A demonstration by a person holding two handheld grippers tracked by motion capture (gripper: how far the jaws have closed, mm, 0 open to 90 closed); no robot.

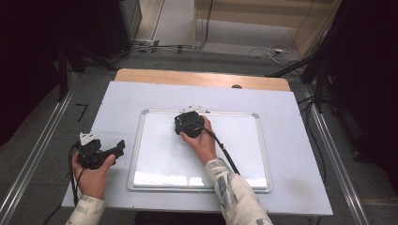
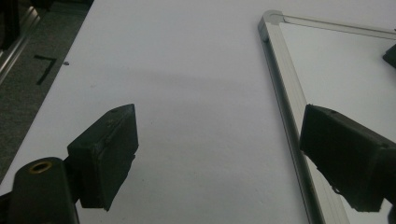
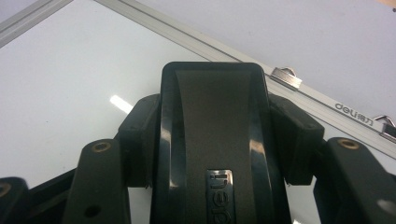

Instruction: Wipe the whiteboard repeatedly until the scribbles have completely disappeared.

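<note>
The right gripper (image 3: pixel 215 140) clamps a black eraser (image 3: pixel 212 140) on the whiteboard (image 1: pixel 155 154), near its far edge; the left gripper (image 2: pixel 224 158), jaws apart, waits beside the frame.

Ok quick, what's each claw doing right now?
Left claw: open, empty, beside the whiteboard.
Right claw: shut on a black eraser, on the whiteboard.

Grey floor (image 1: pixel 42 187) strewn with cables (image 1: pixel 270 51) — dark stands (image 1: pixel 319 70) flank a wooden-edged table (image 1: pixel 202 78) under dim light.

left gripper (image 2: pixel 219 154) jaws wide apart over white table sheet (image 2: pixel 187 93), whiteboard's metal frame (image 2: pixel 285 102) running near right jaw
</note>
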